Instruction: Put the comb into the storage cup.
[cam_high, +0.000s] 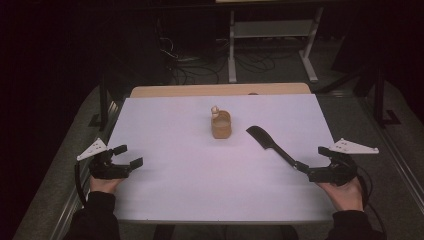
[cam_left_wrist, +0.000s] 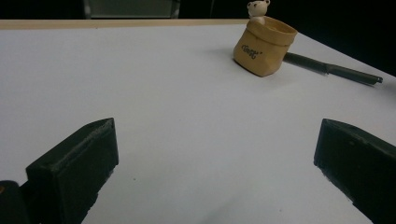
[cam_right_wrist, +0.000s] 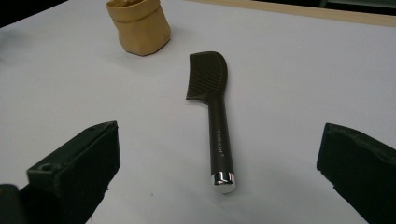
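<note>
We hold our right gripper (cam_high: 314, 161) low at the right side of the white desk (cam_high: 190, 175). Its jaws are spread wide and pinch nothing. In the right gripper view, the black comb (cam_right_wrist: 215, 103) lies flat on the desk, right between the two jaws but a bit ahead of them. The jaws do not touch it. Its shiny silver end points back at us, and its teeth end points away, toward the little tan bag (cam_right_wrist: 138, 25).

In the high view, the comb (cam_high: 272, 144) lies slanted, with its handle end just beside the right gripper and its teeth end near the middle of the desk. The tan bag (cam_high: 221, 125) stands upright near the middle, a little left of the comb. A tiny white bear (cam_high: 215, 110) peeks out of the top of it.

We hold our left gripper (cam_high: 128, 156) at the left side of the desk, well apart from the bag. Its jaws are spread wide too, with only bare desk between them.
</note>
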